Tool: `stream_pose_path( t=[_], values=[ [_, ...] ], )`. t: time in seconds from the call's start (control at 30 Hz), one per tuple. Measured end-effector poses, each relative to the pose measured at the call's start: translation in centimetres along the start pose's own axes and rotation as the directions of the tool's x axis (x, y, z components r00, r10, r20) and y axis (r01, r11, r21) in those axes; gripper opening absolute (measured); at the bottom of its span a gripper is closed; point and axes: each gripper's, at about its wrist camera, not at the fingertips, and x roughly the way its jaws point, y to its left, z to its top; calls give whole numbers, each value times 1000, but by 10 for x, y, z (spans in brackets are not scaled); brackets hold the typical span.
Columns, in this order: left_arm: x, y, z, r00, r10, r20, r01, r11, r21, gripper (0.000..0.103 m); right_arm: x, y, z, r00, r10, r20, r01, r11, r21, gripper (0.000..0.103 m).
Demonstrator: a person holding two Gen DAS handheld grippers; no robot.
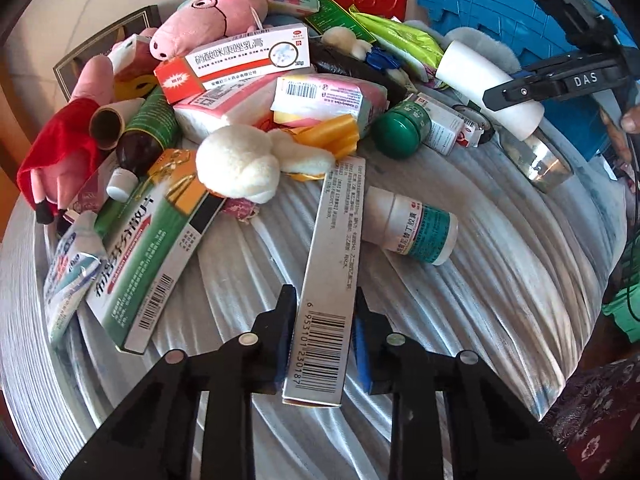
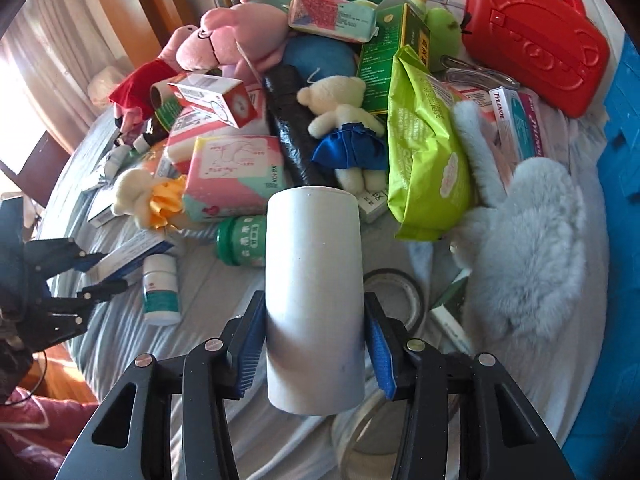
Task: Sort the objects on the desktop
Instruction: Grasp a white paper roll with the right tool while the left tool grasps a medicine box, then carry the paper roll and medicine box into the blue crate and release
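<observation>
Both fingers [image 1: 362, 308] downward, loaded

carton [image 1: 326, 280]: printed card, slight sheen | tube [image 2: 315, 300]: matt white, smooth | cloth [image 1: 460, 280]: grey ribbed fabric | case [image 2: 536, 36]: glossy red moulded plastic | mitt [image 2: 532, 268]: pale blue fluffy fur | wipes pack [image 2: 424, 152]: shiny green plastic film | jar [image 1: 400, 128]: glossy green plastic
</observation>
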Motion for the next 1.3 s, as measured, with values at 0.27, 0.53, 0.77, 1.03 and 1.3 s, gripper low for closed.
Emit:
stream_pose_path(
  t=[0.27, 0.53, 0.77, 1.03, 1.3],
  values=[
    [-11, -6, 11, 999, 4, 37, -4, 1000, 16, 23, -28, 3, -7, 997, 13, 74, -16, 999, 49, 46],
    [-43, -10, 35, 994, 17, 107, -22, 999, 43, 22, -59, 18, 3, 989, 11, 150, -19, 998, 52, 46],
    [-73, -15, 67, 986, 12, 166, -32, 992, 118, 22, -94, 26, 15, 971, 6, 238, -23, 997, 70, 46],
    [-104, -26, 119, 966, -16, 258, -36, 980, 195, 22, -142, 30, 25, 934, -19, 357, -22, 994, 109, 46],
    [-159, -99, 211, 898, -141, 417, -18, 935, 354, 22, -230, 16, 20, 860, -103, 499, 30, 988, 153, 46]
  ],
)
